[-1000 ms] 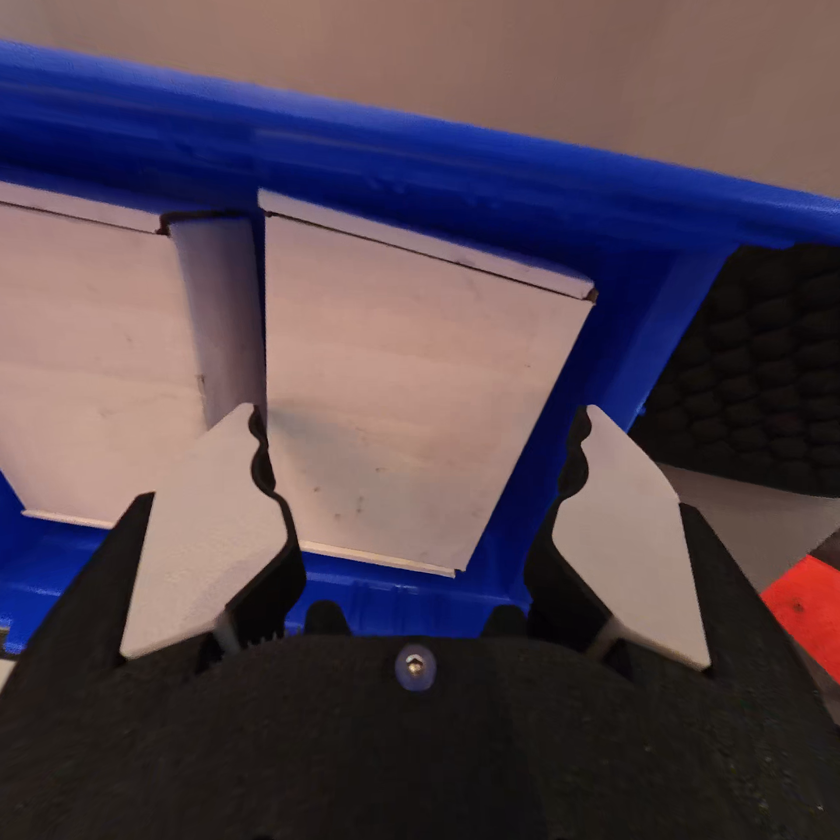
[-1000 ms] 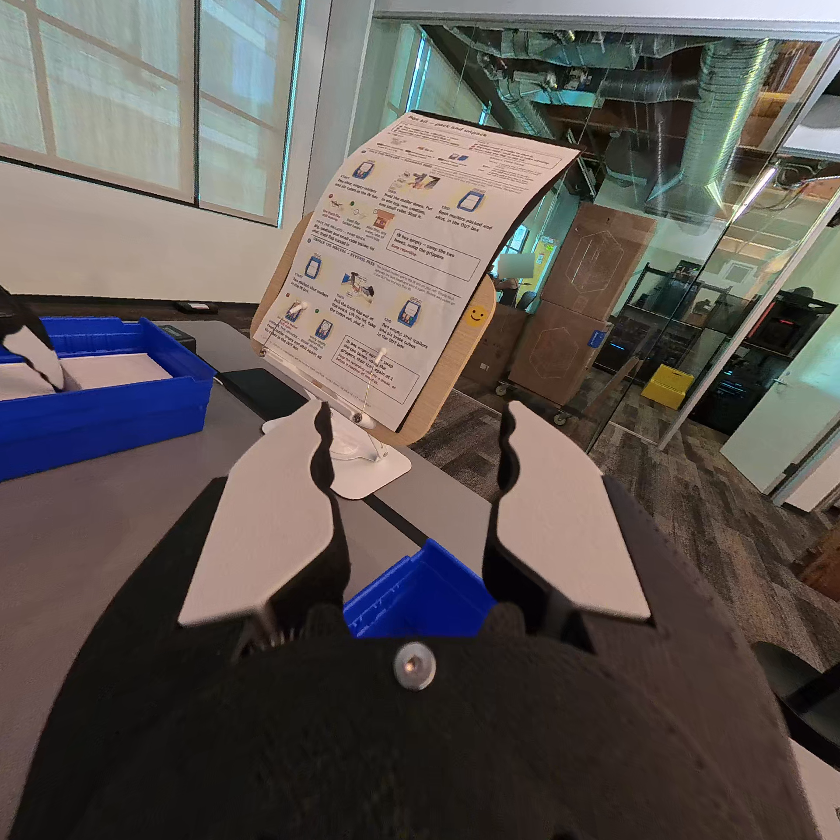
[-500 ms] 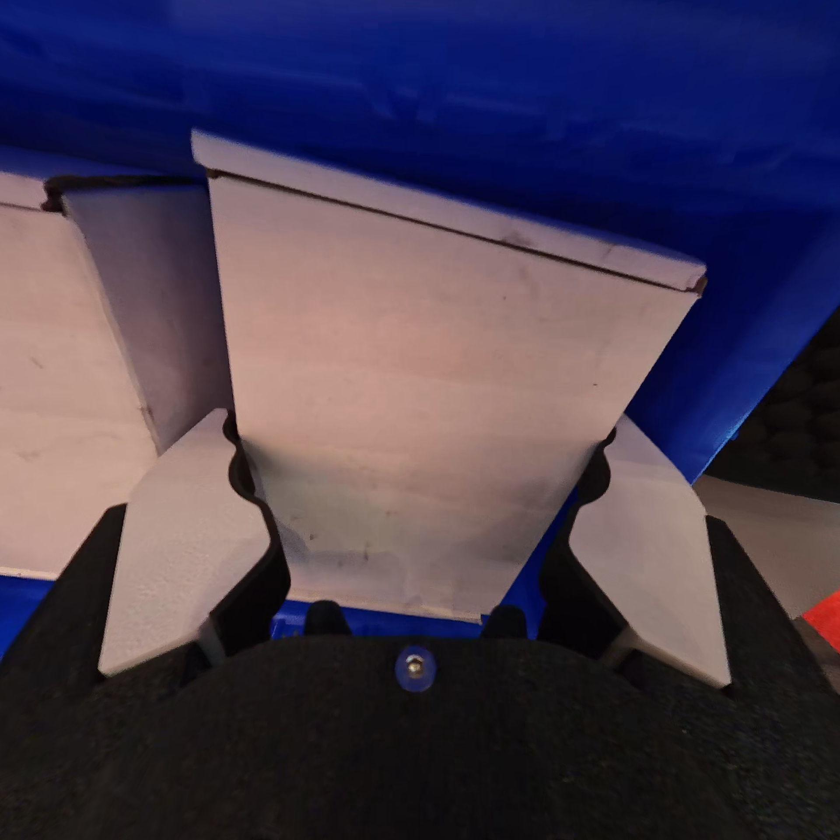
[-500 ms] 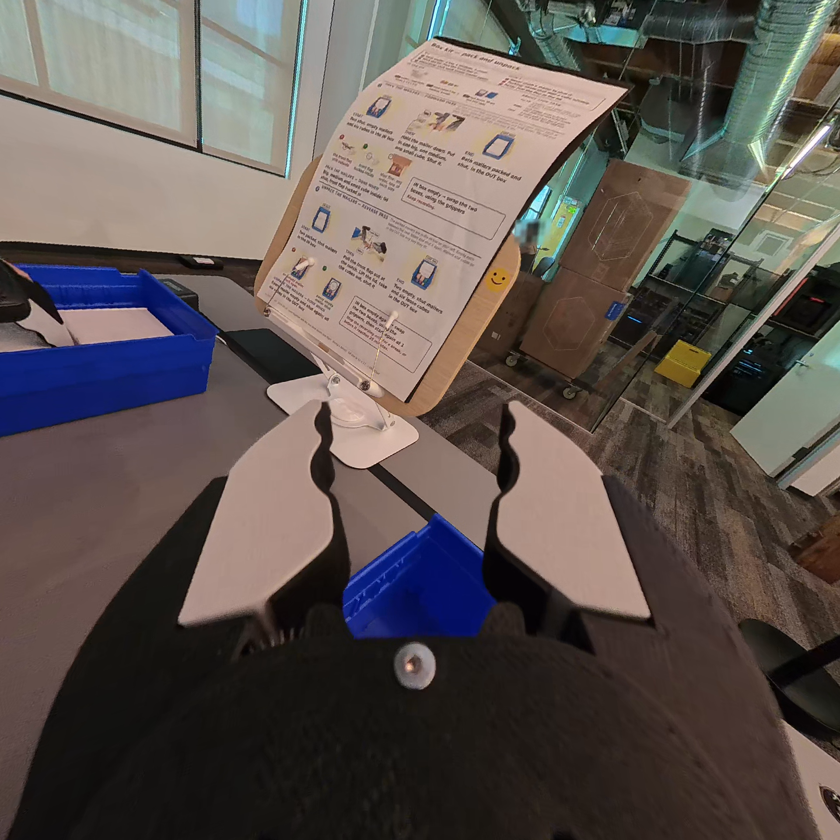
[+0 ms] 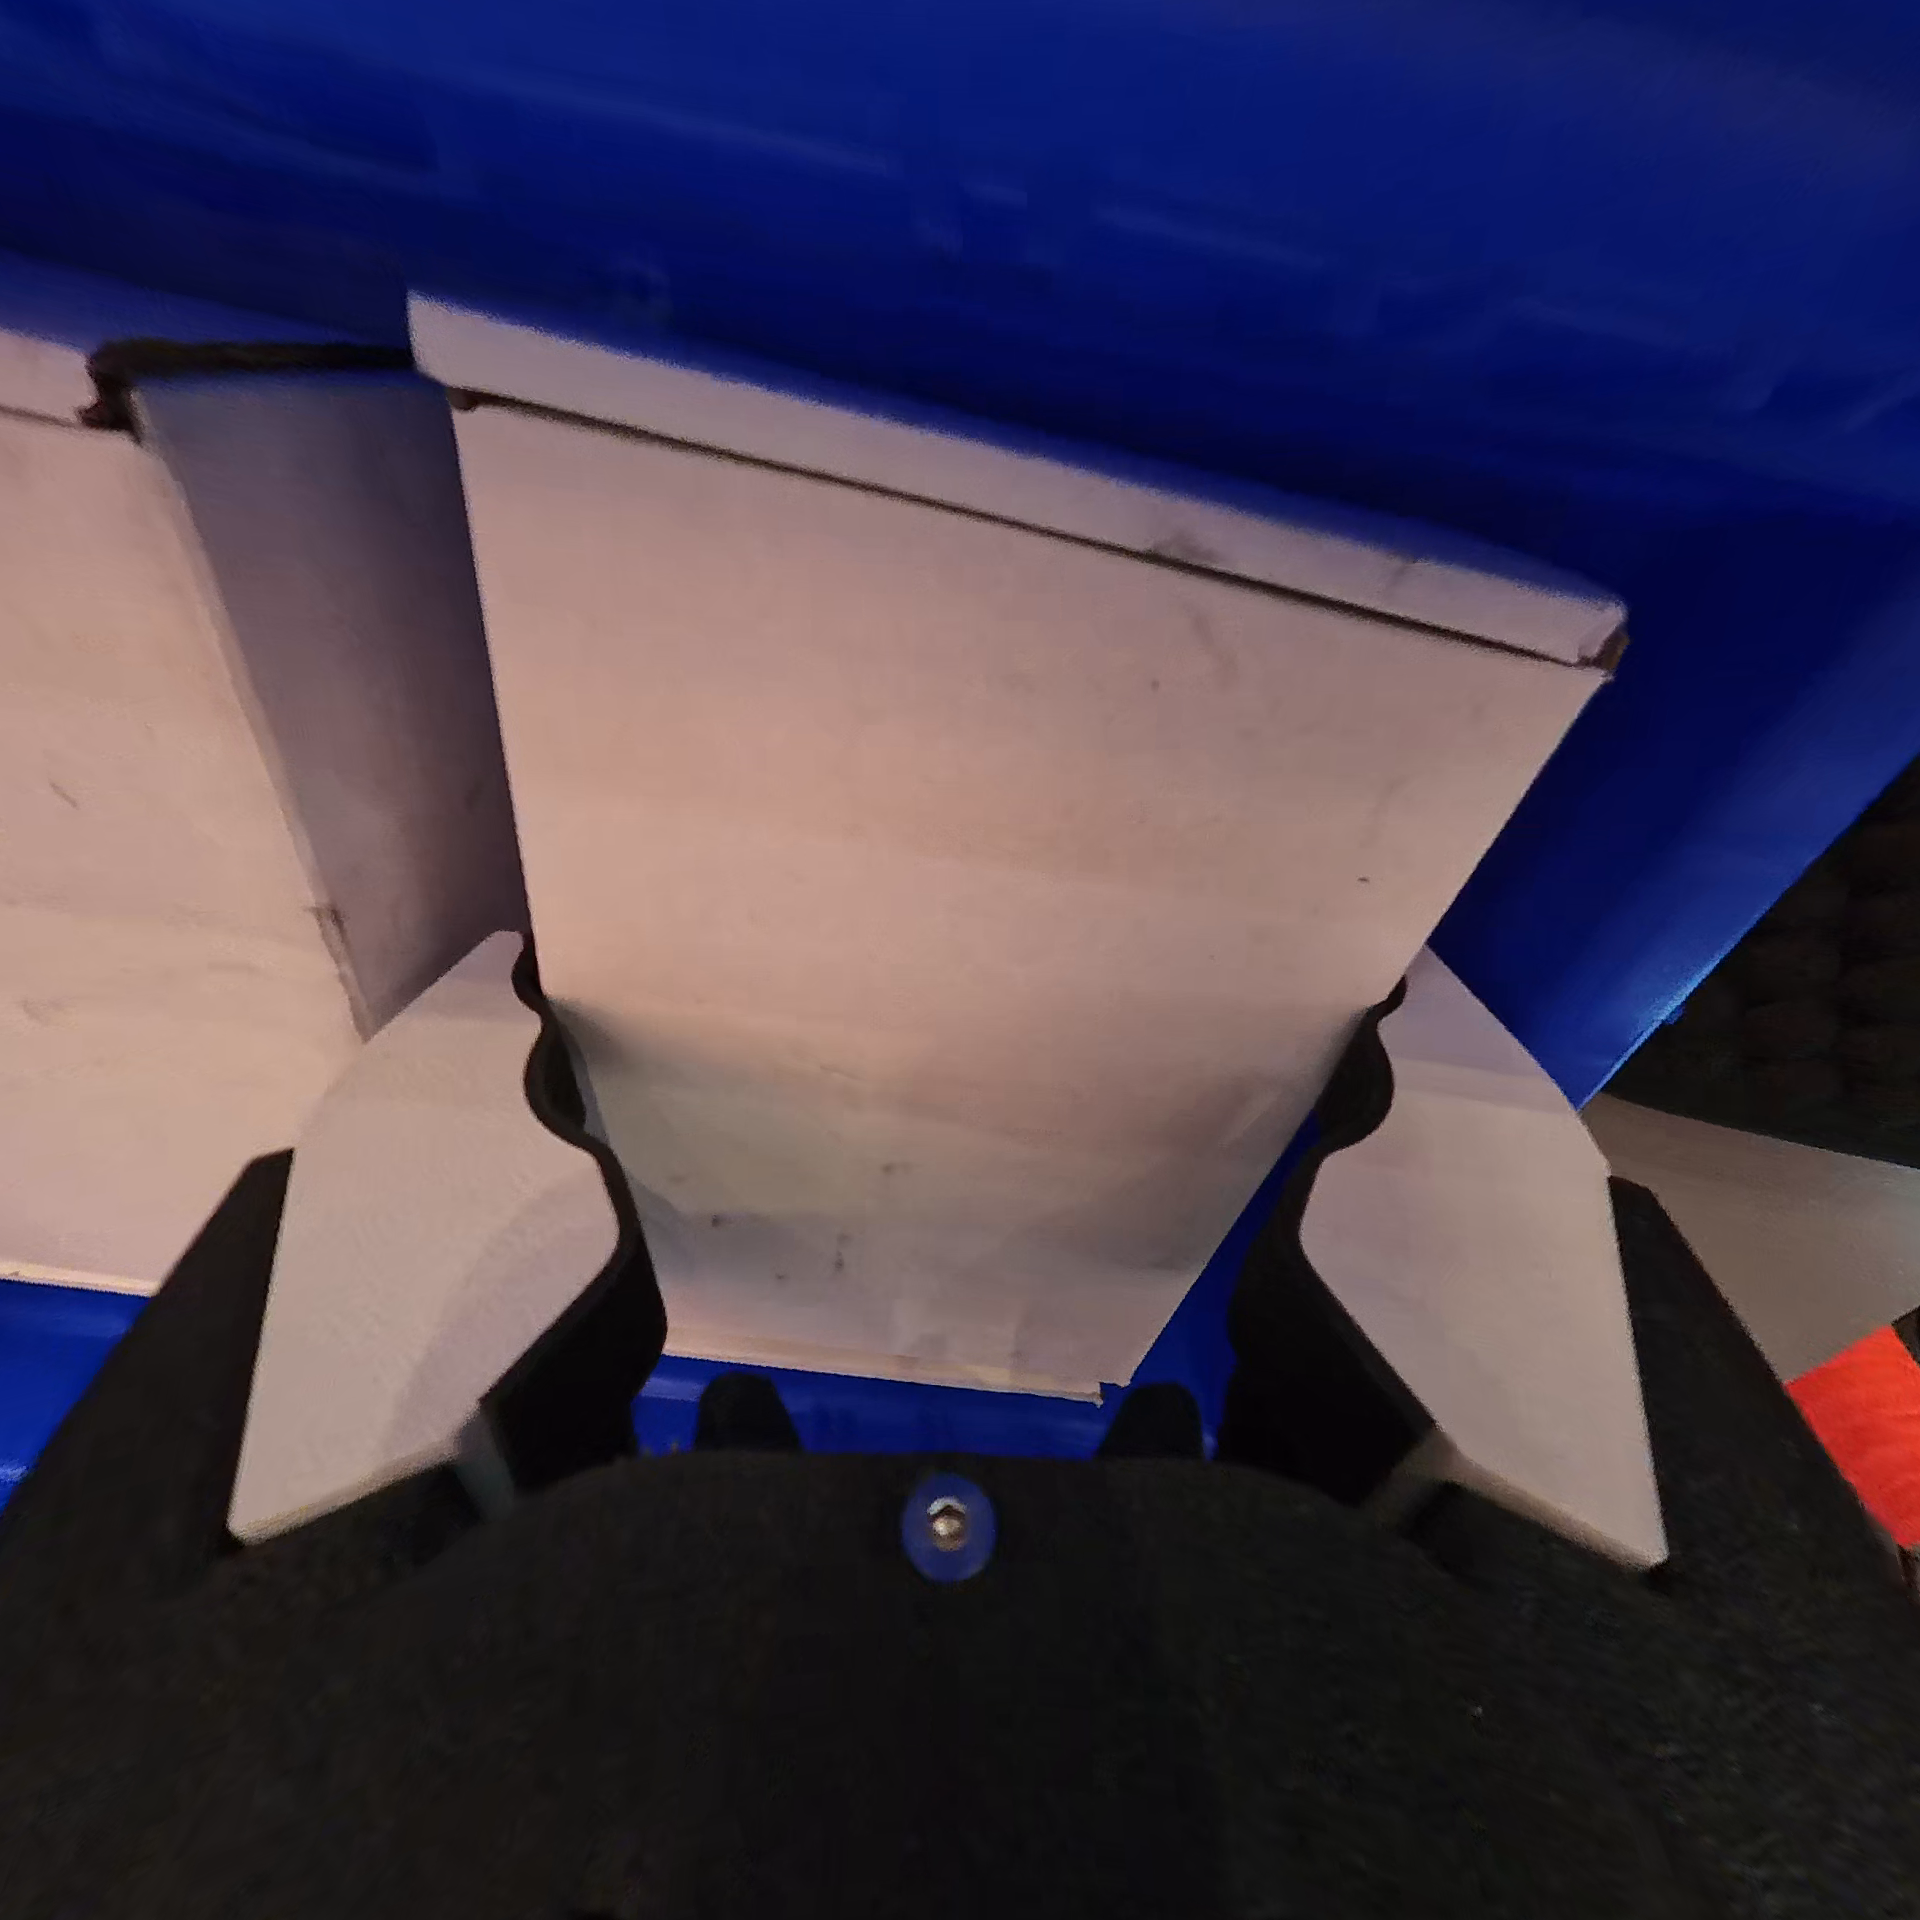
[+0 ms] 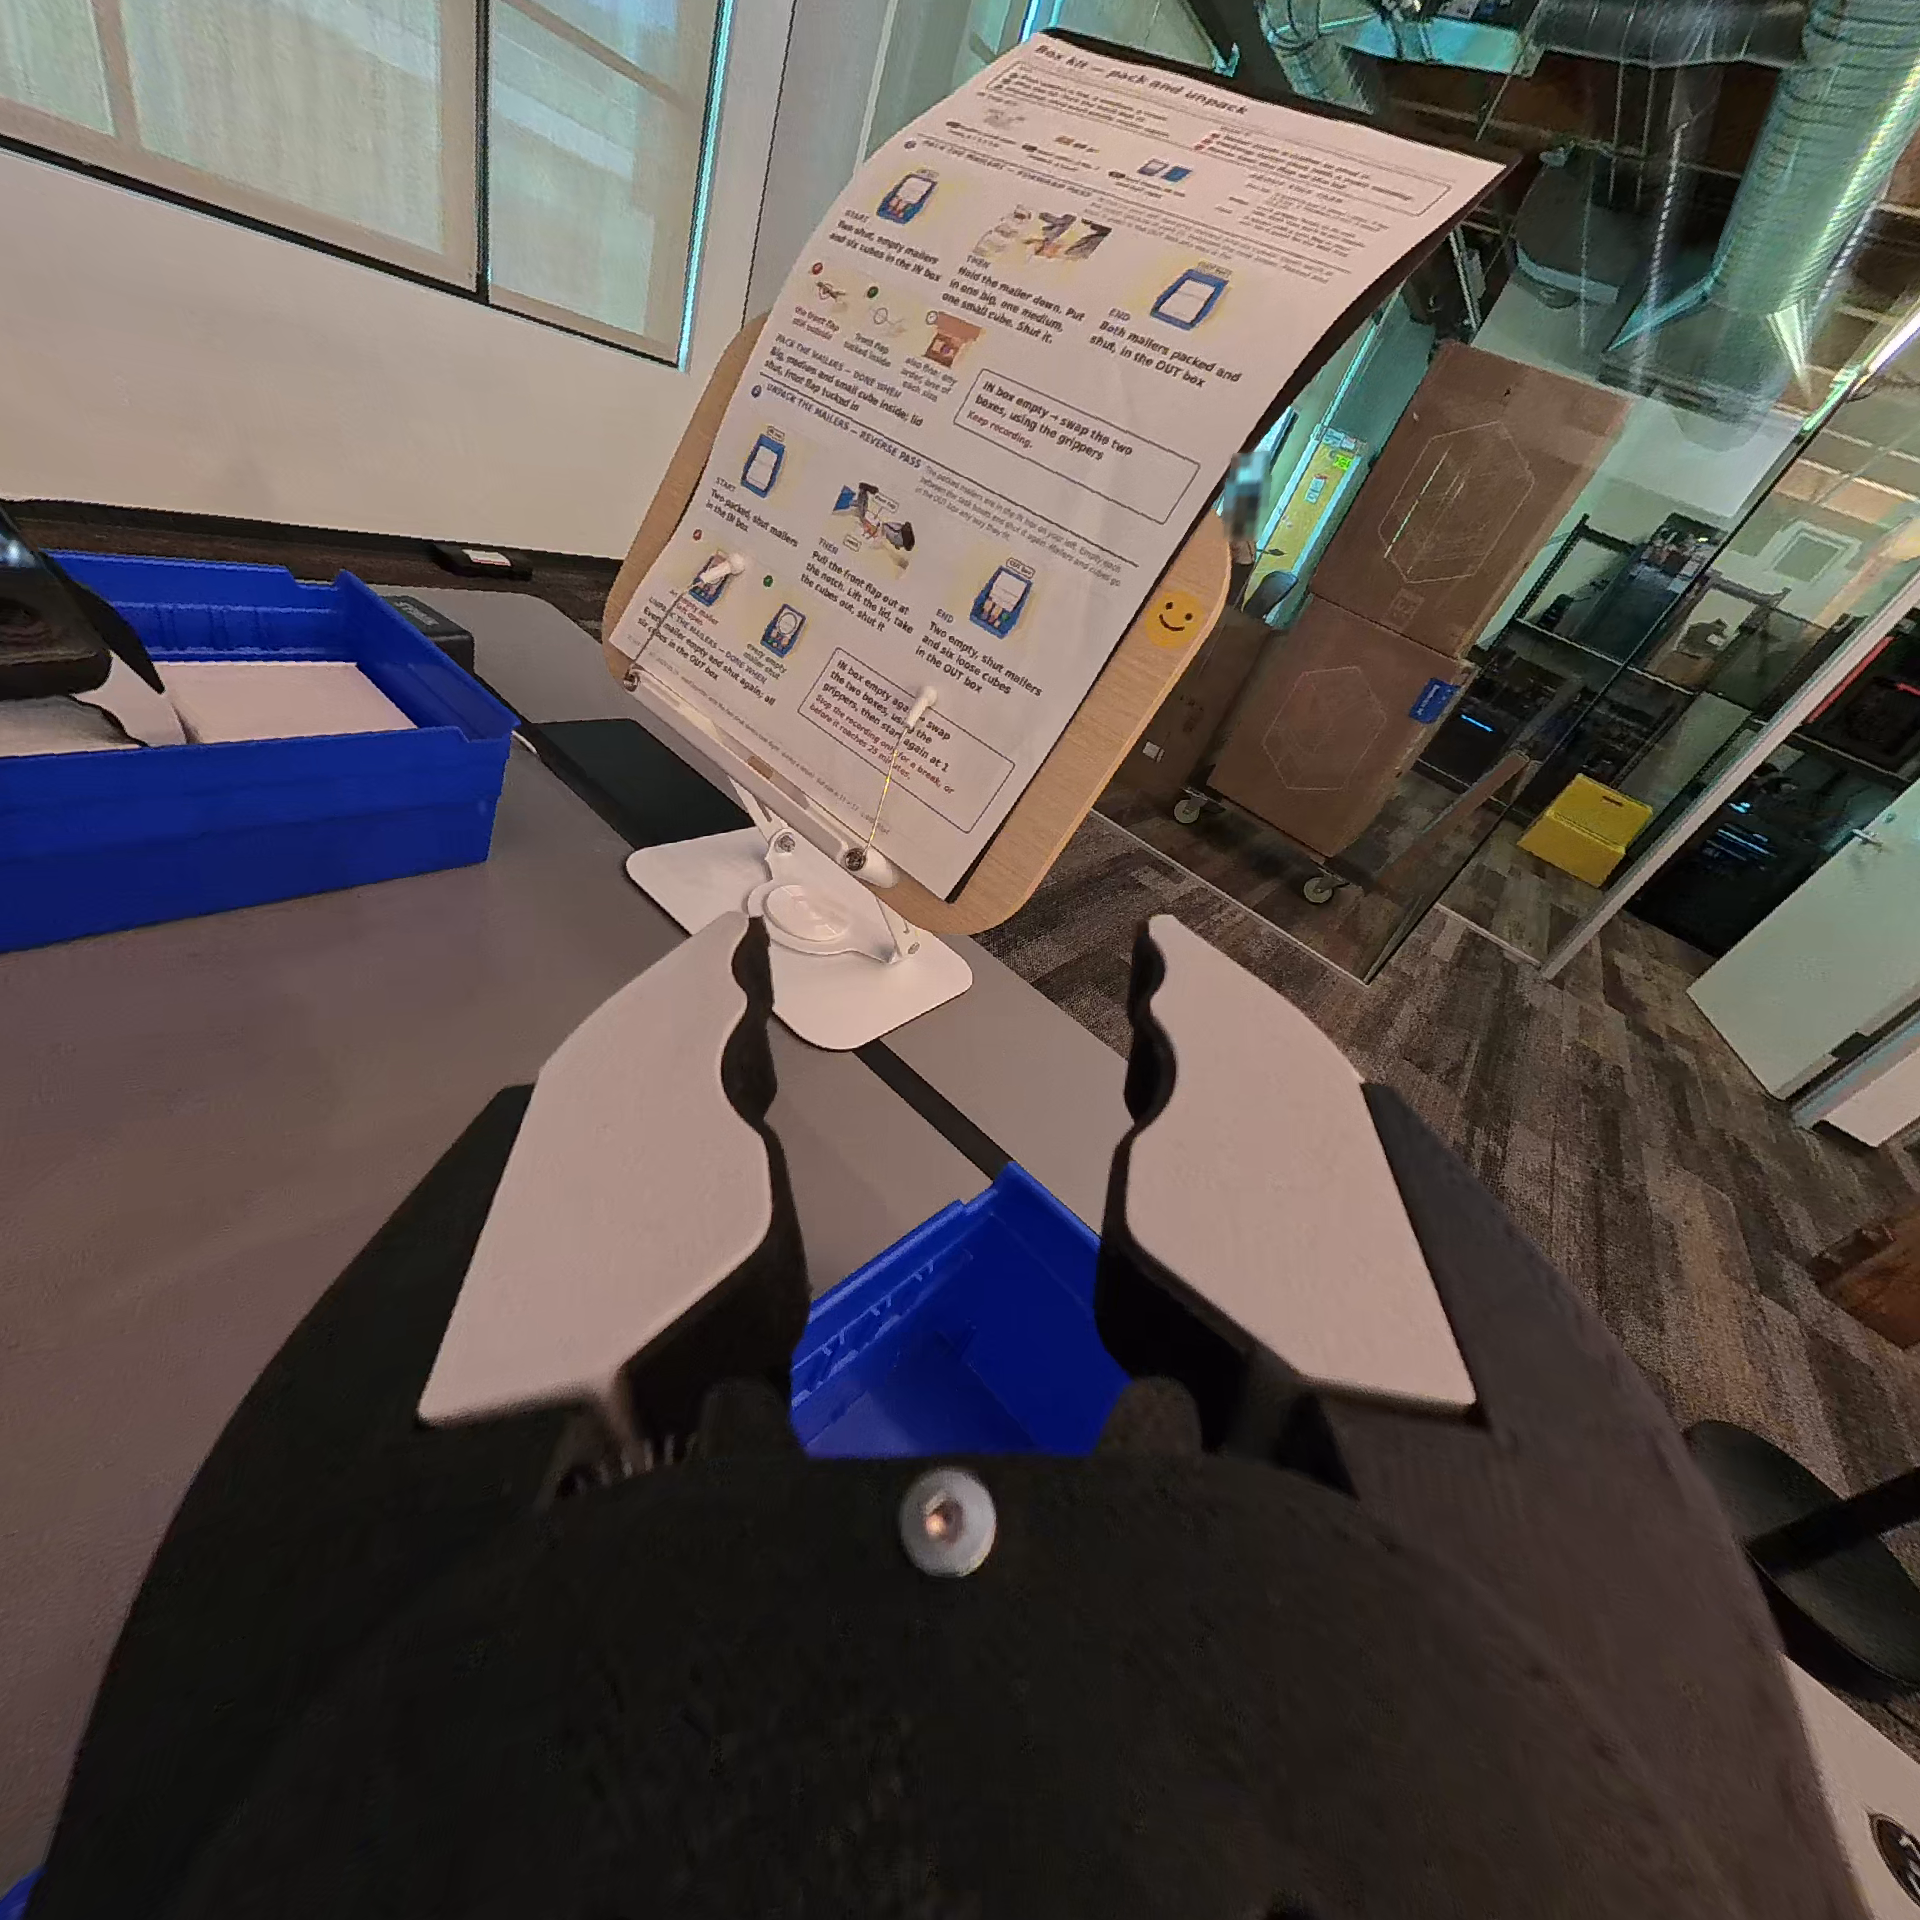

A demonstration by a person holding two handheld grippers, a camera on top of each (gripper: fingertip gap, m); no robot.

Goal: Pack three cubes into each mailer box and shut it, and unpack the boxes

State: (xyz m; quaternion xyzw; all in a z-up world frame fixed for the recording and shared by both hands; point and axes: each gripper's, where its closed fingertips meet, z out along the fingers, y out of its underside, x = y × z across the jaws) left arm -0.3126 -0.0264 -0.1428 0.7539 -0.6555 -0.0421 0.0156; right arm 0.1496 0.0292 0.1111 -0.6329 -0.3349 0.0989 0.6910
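In the left wrist view a shut white mailer box lies in a blue bin, with a second white mailer box beside it on the left. My left gripper is open wide and straddles the near end of the right-hand mailer, one finger close against each side. My right gripper is open and empty, held above the corner of another blue bin near the table's edge. No cubes show in either view. The right wrist view shows the first bin at far left, with the left gripper over it.
An instruction sheet on a wooden stand with a white base stands at the table's far edge. A black flat object lies beside it. Black foam and a red patch show right of the bin. Beyond the table is carpeted floor. Across from one pair of fingers to the other is roughly 50 cm.
My left gripper has moved down and forward into the bin, opened a little wider, and come around the right-hand mailer. My right gripper has drifted slightly; its opening is unchanged.
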